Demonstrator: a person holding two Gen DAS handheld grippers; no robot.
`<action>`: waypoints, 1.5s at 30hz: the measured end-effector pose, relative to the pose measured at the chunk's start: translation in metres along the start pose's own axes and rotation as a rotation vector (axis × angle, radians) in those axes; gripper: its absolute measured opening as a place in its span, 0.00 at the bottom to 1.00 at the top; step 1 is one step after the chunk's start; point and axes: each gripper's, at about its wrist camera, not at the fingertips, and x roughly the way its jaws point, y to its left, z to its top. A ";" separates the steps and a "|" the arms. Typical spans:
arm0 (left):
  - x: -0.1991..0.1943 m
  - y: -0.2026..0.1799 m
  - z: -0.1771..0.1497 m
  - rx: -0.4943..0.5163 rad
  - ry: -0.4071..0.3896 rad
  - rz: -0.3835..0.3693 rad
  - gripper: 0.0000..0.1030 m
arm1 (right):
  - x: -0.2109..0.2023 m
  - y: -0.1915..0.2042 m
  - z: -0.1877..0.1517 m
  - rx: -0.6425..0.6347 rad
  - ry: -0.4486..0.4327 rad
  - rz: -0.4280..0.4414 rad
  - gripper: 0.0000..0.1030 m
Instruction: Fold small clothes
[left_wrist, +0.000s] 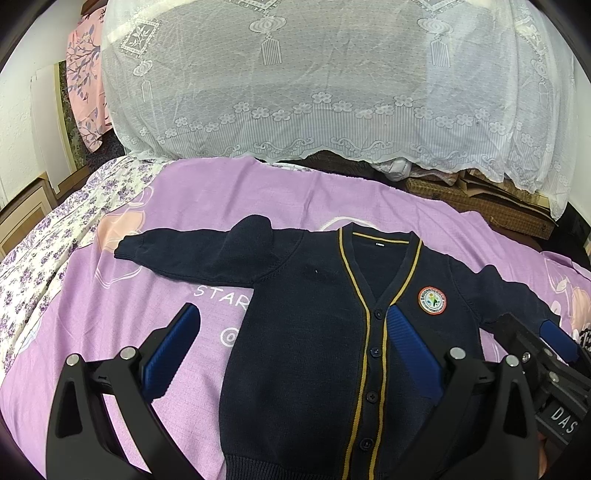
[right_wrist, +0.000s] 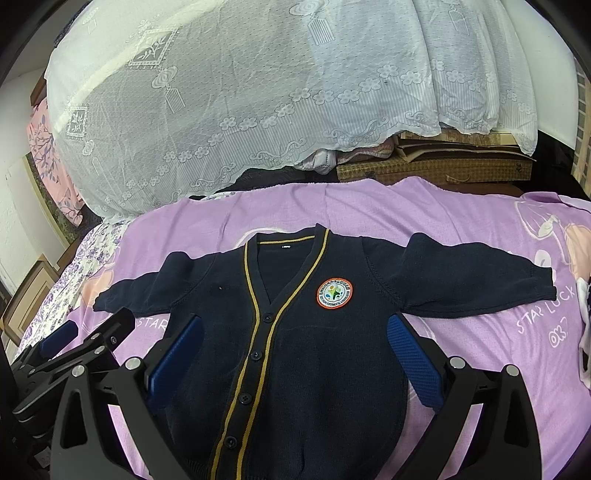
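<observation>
A small navy cardigan (left_wrist: 306, 332) with gold trim, dark buttons and a round chest badge (left_wrist: 432, 300) lies flat and face up on the purple sheet, sleeves spread out. It also shows in the right wrist view (right_wrist: 306, 350). My left gripper (left_wrist: 291, 347) is open and empty, hovering over the cardigan's left half. My right gripper (right_wrist: 295, 354) is open and empty over the body near the hem. Each gripper shows at the edge of the other's view, the right one (left_wrist: 554, 343) and the left one (right_wrist: 74, 343).
The purple sheet (left_wrist: 184, 206) covers a bed with a floral sheet (left_wrist: 44, 266) at the left. A large heap under white lace cloth (left_wrist: 314, 81) stands behind it. A woven case (right_wrist: 436, 168) lies at the back right.
</observation>
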 end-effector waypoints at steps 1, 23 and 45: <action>0.000 0.000 0.000 0.000 0.000 0.000 0.95 | 0.000 0.000 0.000 0.000 0.000 0.000 0.97; 0.022 0.002 -0.007 -0.002 0.059 0.001 0.95 | 0.011 -0.012 -0.001 0.042 0.027 -0.001 0.97; 0.079 0.016 -0.123 0.146 0.328 0.104 0.96 | 0.020 -0.118 -0.145 -0.116 0.325 -0.151 0.97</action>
